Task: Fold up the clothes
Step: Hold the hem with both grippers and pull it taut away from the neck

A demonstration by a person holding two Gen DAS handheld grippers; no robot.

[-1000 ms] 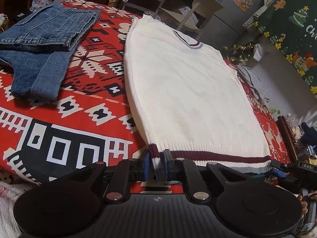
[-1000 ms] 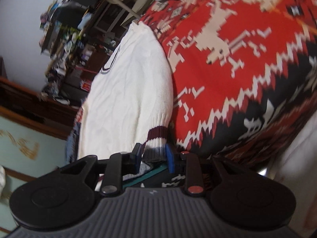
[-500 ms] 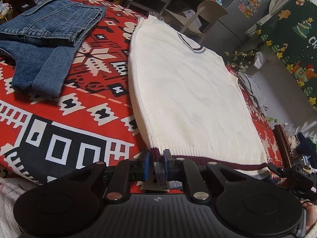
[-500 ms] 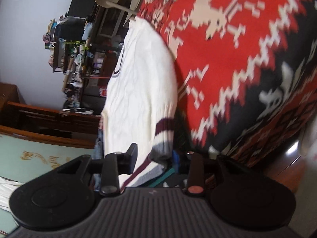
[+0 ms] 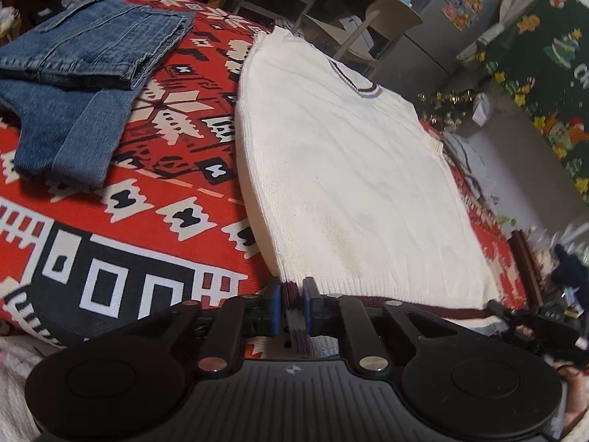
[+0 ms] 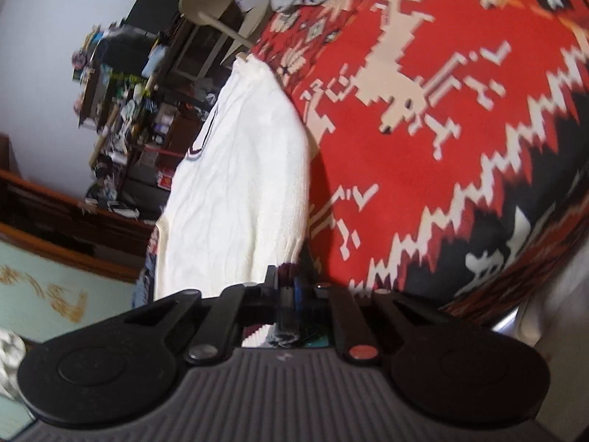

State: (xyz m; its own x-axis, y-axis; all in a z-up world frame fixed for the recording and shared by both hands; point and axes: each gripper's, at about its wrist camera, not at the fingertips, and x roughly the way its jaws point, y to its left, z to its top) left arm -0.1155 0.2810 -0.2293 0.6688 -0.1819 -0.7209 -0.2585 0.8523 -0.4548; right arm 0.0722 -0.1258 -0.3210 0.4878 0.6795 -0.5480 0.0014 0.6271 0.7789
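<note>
We see the cream sweater [image 5: 342, 169] spread flat ahead of both claws on the red patterned blanket [image 5: 121, 228]. The left claw [image 5: 292, 307] pinches the maroon hem band at the sweater's near left corner. The right claw [image 6: 285, 294] has just been closing and now grips the hem at the near right corner, the knit bunched between its pads. Folded jeans [image 5: 81, 73] lie on the blanket well off to the left claw's left. A pale chair [image 5: 383, 22] stands beyond the sweater's collar.
</note>
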